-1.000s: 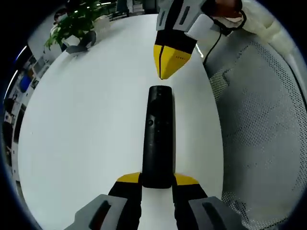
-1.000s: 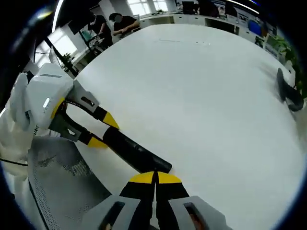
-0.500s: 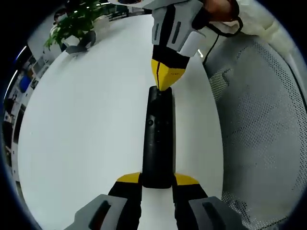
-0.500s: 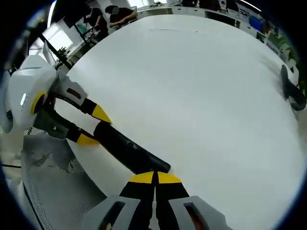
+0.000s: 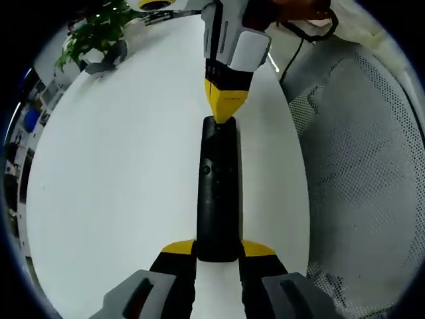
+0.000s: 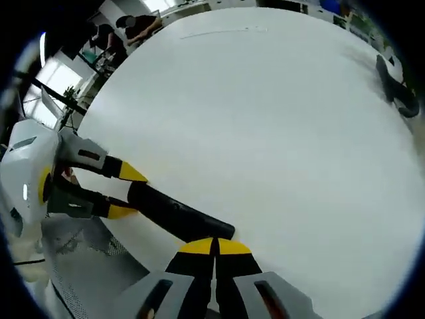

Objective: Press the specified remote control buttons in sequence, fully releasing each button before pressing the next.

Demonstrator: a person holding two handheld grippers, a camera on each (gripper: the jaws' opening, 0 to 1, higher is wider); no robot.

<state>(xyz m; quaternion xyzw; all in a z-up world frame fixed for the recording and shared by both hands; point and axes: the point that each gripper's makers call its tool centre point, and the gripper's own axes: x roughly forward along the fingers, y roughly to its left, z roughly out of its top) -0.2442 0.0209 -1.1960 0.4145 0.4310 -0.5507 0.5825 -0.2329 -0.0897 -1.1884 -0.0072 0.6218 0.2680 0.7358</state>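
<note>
A long black remote control lies on the white table, its near end clamped between my left gripper's yellow-tipped fingers. My right gripper comes down from above, shut, its yellow tip touching the remote's far end. In the right gripper view the remote runs from my right gripper, shut with its tips together at the remote's end, back to the left gripper holding the other end.
A potted green plant with a dark object beside it stands at the table's far left edge. A white mesh chair sits right of the table. A dark stand is at the table's far side; people sit beyond.
My right gripper has come down from above the remote's far end until its tip rests on it. The left gripper keeps its hold and the remote has not moved.
</note>
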